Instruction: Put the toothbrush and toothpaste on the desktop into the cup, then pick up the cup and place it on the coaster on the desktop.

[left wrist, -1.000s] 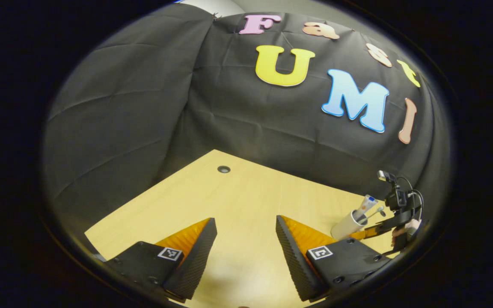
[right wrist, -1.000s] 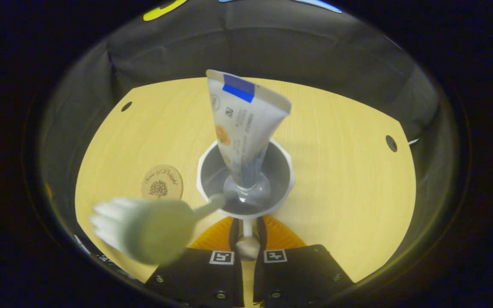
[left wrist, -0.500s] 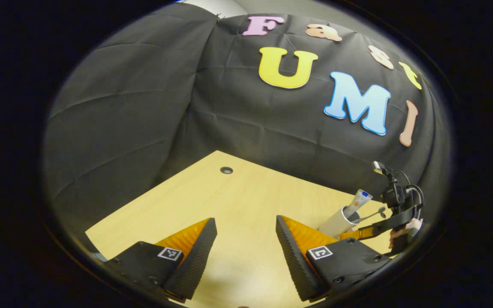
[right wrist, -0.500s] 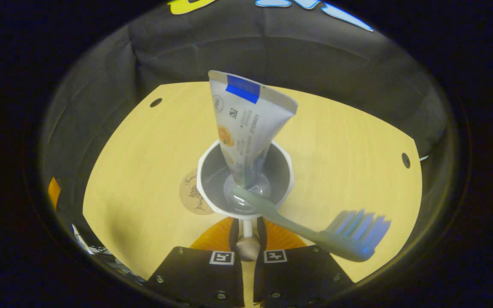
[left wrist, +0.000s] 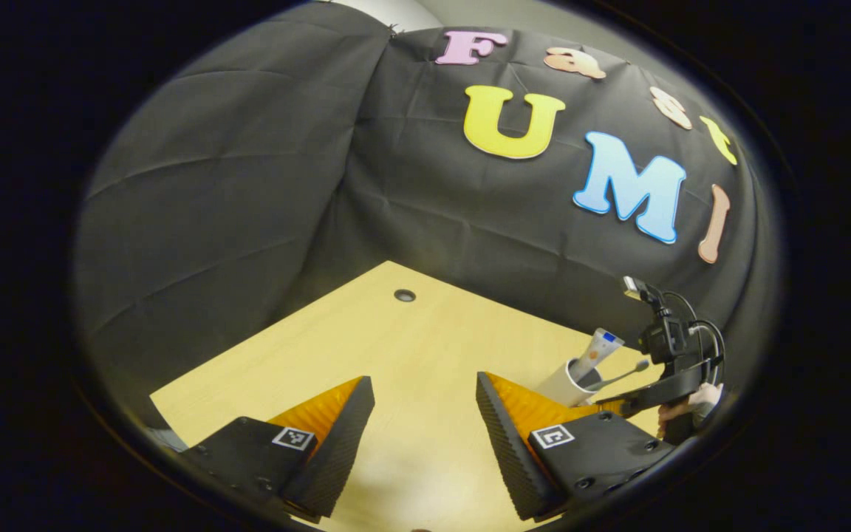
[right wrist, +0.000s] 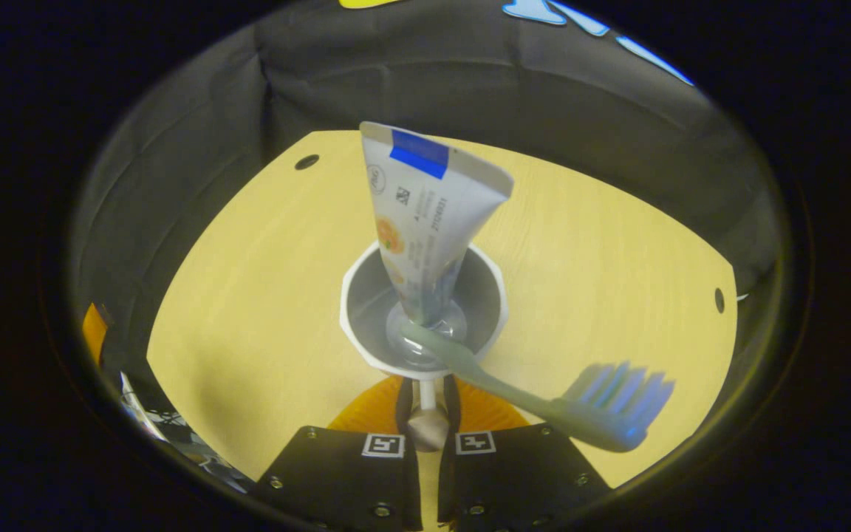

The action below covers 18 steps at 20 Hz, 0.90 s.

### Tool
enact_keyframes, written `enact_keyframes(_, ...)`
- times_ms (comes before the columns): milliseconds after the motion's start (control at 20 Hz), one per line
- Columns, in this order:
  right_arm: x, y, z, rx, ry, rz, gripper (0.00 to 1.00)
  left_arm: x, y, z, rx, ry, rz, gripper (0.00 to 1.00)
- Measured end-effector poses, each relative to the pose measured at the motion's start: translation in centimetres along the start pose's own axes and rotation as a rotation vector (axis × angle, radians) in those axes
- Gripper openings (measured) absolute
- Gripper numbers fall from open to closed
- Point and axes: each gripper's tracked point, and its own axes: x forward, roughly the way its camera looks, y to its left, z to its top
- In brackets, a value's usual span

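right gripper point(right wrist: 425, 403) clamped on white plastic cup's point(right wrist: 366, 295) near rim, above the wooden table's middle | squeezable toothpaste tube point(right wrist: 425, 214), pale-green toothbrush point(right wrist: 544, 410) loose inside, top-heavy: keep level | left gripper point(left wrist: 425, 436) wide, idle

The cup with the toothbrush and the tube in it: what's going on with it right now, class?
A person is working with two handheld grippers over a wooden desk. The right gripper is shut on the near rim of the white cup and carries it; the left gripper view shows the cup tilted. The toothpaste stands in the cup, and the toothbrush leans out over the rim, bristles outside. The left gripper is open and holds nothing, low over the desk.
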Motion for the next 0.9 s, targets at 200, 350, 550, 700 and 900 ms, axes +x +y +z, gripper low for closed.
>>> enact_keyframes(200, 1.4, 2.4, 0.7, -0.020, 0.018, -0.012, 0.10, -0.2, 0.3, -0.1, 0.003, -0.002, 0.003, 0.91)
enact_keyframes(350, 1.7, 3.3, 1.7, -0.045, 0.023, -0.032, 0.10, -0.4, 0.5, 0.0, 0.005, -0.007, 0.006, 0.91)
enact_keyframes(550, 1.5, 2.7, 1.2, -0.080, 0.012, -0.049, 0.12, -0.6, 0.7, -0.3, 0.006, -0.006, 0.010, 0.91)
enact_keyframes(700, 1.7, 3.0, 1.2, -0.049, 0.009, -0.043, 0.16, -0.7, 0.6, -0.5, 0.006, -0.004, 0.006, 0.91)
enact_keyframes(900, 1.5, 2.9, 1.1, -0.034, 0.010, -0.031, 0.21, -0.6, 0.0, -0.5, 0.013, -0.005, -0.005, 0.91)
